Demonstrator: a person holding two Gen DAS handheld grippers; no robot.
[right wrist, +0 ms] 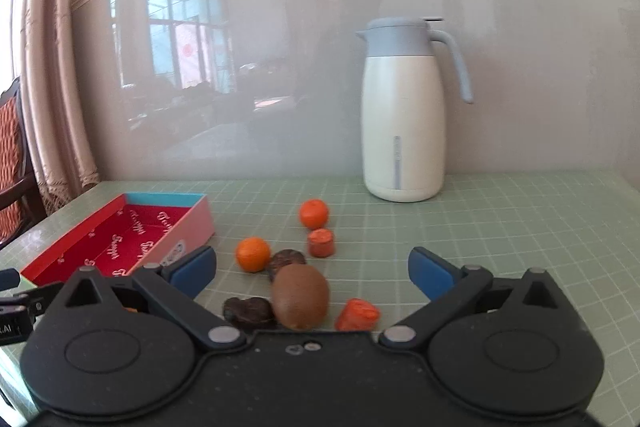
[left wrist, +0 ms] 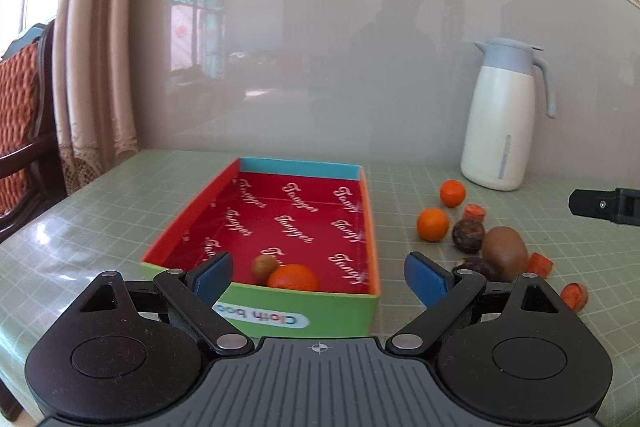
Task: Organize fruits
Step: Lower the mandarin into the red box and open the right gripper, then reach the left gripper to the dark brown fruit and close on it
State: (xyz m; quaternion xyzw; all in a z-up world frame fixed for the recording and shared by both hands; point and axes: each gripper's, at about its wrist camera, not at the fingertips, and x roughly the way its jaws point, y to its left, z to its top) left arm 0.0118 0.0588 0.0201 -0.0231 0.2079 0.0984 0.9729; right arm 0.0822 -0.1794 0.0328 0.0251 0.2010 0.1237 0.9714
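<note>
Your right gripper [right wrist: 311,273] is spread wide and empty, with the kiwi [right wrist: 300,295] lying between its fingers and close in; your left gripper [left wrist: 318,277] is likewise wide apart and holds nothing, poised over the near wall of the box [left wrist: 280,311]. That box already has an orange [left wrist: 293,278] and a small brown fruit [left wrist: 264,266] in its near corner, while the rest of the fruit sits loose on the bench [right wrist: 520,227] just to the right of it. The likeliest trouble is the kiwi: it is smooth and egg-shaped, so if you close off-centre or near its ends it could squirt out and roll. It also touches the dark wrinkled fruit [right wrist: 249,310] at its left and sits just in front of another [right wrist: 286,261], so a finger sliding in on that side may shove them into the small orange [right wrist: 253,254]. The orange chunk [right wrist: 357,315] lies just beside the kiwi on the right and could get caught under the other finger. Round fruit such as the far orange [right wrist: 314,213] rolls freely if bumped. A second chunk [right wrist: 321,242] lies behind the cluster. The white jug [right wrist: 404,123] stands well back by the wall, out of your path. Mind your left gripper when carrying toward the box; it occupies that near edge.
</note>
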